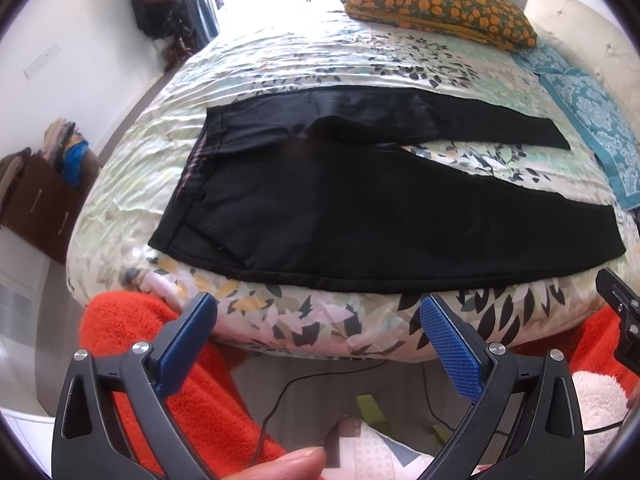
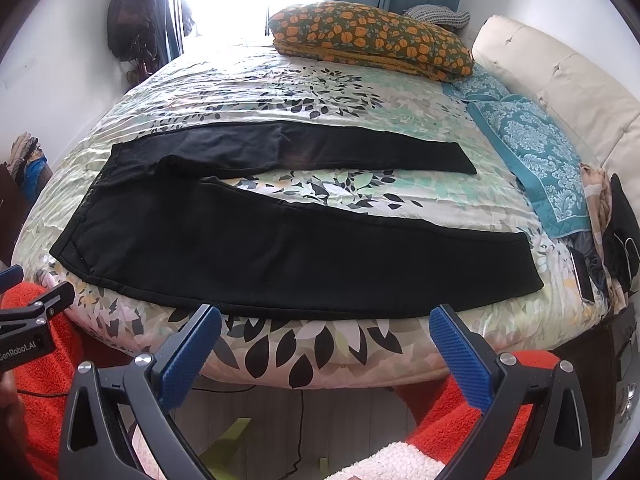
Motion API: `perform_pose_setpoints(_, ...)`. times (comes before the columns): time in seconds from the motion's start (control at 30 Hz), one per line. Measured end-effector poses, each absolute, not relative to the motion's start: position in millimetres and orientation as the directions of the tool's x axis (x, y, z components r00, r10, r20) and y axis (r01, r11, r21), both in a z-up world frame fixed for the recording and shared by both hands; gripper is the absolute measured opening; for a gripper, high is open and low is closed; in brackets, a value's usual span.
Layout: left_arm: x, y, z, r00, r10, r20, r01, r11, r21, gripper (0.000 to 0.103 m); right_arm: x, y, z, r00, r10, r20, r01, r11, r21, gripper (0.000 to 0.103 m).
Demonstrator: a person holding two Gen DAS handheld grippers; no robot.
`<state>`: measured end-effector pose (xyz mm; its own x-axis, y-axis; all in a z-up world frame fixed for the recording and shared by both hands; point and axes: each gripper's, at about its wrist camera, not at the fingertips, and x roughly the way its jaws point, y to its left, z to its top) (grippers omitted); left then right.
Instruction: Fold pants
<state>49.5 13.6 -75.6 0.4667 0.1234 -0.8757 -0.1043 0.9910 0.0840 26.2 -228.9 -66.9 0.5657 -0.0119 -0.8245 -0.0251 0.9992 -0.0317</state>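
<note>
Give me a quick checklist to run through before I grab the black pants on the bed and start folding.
1. Left hand-held gripper open and empty: ok.
2. Right hand-held gripper open and empty: ok.
3. Black pants spread flat on the bed, legs apart in a V: ok.
4. Near leg hem within reach by the bed edge: ok, probably.
5. Fabric smooth at the crotch: not ok, a small raised fold shows.
6. Fold space free: the orange-flowered pillow lies well beyond the far leg: ok.
</note>
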Motion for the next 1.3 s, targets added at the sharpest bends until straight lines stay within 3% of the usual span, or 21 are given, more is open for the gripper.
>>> perform_pose_setpoints(0.5,68,12,-104,0.406,0.134,-0.904,-0.1,0.99,0.102,0.102,57,-222,-98,0.483,-0.059,-0.873,-0.051,0.994,-0.095,0.103)
perform_pose_setpoints(0.63,78,8,-114,0.357,0.12,-0.926,-0.079,0.992,0.098,0.102,64,-221,-105,0.462,0.016,-0.887,-0.075,0.997,-0.021,0.103)
perform_pose_setpoints(0.87,127,19,-102,0.419,0.114,-0.901,-0.038,0.993,0.108,0.102,77,-202,-104,0.491,0.114,-0.864,-0.219,0.976,0.005,0.103)
perform_pose_setpoints(1.07,217,63,-87,0.537,0.139,-0.832,-0.14,0.987,0.074,0.102,134,-195,-88,0.528,0.241,-0.815,-0.335,0.94,0.061,0.103)
perform_pose_setpoints(1.2,267,103,-111,0.537,0.185,-0.823,-0.252,0.966,0.053,0.102,199,-182,-81,0.549,0.363,-0.753,-0.387,0.909,0.157,0.103)
perform_pose_setpoints(1.3,282,127,-138,0.534,0.239,-0.811,-0.34,0.939,0.053,0.102,264,-159,-89,0.495,0.418,-0.762,-0.437,0.878,0.197,0.103)
